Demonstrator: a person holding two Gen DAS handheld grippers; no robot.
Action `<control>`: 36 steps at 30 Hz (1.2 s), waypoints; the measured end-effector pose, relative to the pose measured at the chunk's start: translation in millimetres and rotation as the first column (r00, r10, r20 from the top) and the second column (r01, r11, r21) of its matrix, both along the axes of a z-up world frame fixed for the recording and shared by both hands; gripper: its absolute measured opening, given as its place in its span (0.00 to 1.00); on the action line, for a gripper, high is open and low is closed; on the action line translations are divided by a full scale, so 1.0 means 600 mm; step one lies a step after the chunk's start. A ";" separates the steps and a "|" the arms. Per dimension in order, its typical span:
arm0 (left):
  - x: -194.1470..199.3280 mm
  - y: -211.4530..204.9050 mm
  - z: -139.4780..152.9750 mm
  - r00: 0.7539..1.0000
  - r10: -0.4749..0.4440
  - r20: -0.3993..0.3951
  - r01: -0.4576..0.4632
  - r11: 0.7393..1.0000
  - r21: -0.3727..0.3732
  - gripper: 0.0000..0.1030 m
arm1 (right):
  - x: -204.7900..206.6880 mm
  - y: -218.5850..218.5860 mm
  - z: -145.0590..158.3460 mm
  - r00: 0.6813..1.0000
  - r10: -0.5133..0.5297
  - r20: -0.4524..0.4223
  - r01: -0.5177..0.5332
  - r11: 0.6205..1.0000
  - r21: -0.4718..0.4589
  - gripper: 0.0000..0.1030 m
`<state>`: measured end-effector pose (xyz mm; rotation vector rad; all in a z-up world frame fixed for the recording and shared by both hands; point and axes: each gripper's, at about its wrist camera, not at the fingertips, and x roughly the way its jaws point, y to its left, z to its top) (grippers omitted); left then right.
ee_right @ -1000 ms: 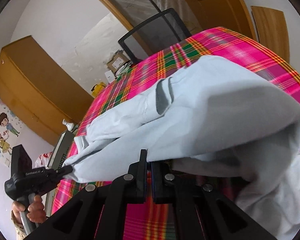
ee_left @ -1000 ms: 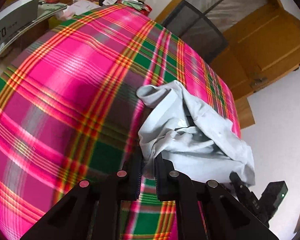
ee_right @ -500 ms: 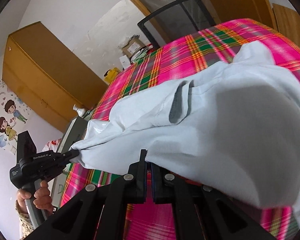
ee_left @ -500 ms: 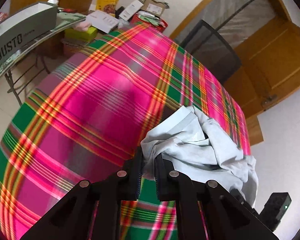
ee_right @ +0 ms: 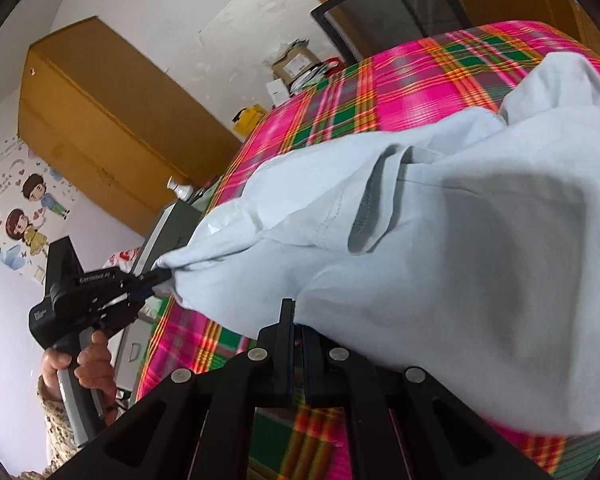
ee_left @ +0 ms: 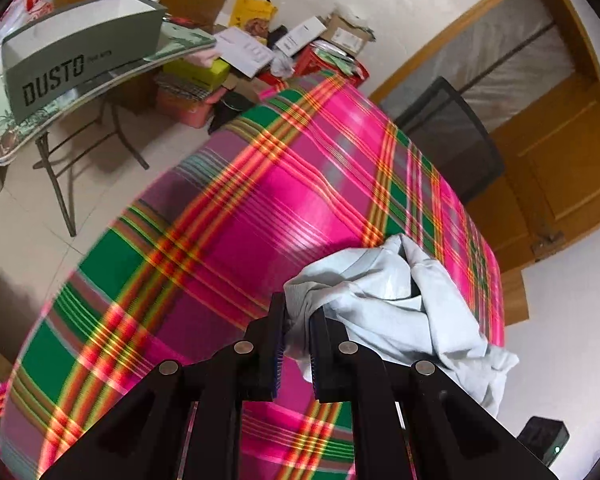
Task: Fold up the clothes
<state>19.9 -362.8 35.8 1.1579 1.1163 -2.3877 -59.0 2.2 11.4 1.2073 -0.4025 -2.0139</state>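
A pale blue garment (ee_left: 400, 308) is held up over the pink, green and orange plaid cloth (ee_left: 228, 216) that covers the table. In the left wrist view, a bunched edge of the garment is pinched between the nearly closed fingers of the left gripper (ee_left: 298, 320), and the rest is seen hanging in crumpled folds to the right. In the right wrist view, the fingers of the right gripper (ee_right: 298, 320) are seen almost together, with the lower edge of the garment (ee_right: 440, 216) clamped between them. The same gripper (ee_right: 156, 280) is also seen at the left of that view, gripped by a hand (ee_right: 80, 364) and pulling a corner of the fabric taut
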 end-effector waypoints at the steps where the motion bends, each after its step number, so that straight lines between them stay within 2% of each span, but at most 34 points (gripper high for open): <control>1: 0.001 -0.005 -0.001 1.000 0.005 0.003 -0.005 1.000 -0.004 0.11 | 0.003 -0.005 -0.001 1.000 0.010 -0.003 -0.010 1.000 0.003 0.03; 10: 0.012 -0.044 -0.018 0.998 0.046 0.032 -0.047 0.999 0.004 0.11 | 0.008 -0.042 -0.005 0.998 0.066 0.005 -0.066 0.998 0.021 0.03; 22: 0.036 -0.042 -0.038 0.996 0.062 0.065 -0.062 0.998 -0.008 0.11 | 0.004 -0.052 -0.010 0.993 0.113 0.045 -0.115 0.993 0.039 0.03; 28: 0.042 -0.039 -0.034 0.993 0.073 0.090 -0.072 0.997 -0.009 0.18 | 0.008 -0.055 -0.008 0.991 0.124 0.047 -0.127 0.989 0.070 0.05; 30: 0.046 -0.040 -0.031 0.991 0.081 0.106 -0.080 0.997 -0.018 0.24 | 0.009 -0.055 -0.007 0.991 0.123 0.057 -0.127 0.988 0.082 0.05; 32: 0.056 -0.042 -0.027 0.989 0.099 0.112 -0.097 0.995 -0.027 0.26 | 0.011 -0.052 -0.004 0.989 0.130 0.068 -0.136 0.986 0.094 0.14; 36: 0.076 -0.040 -0.008 0.988 0.113 0.110 -0.107 0.993 -0.059 0.27 | 0.026 -0.031 0.016 0.987 0.154 0.036 -0.157 0.982 0.105 0.14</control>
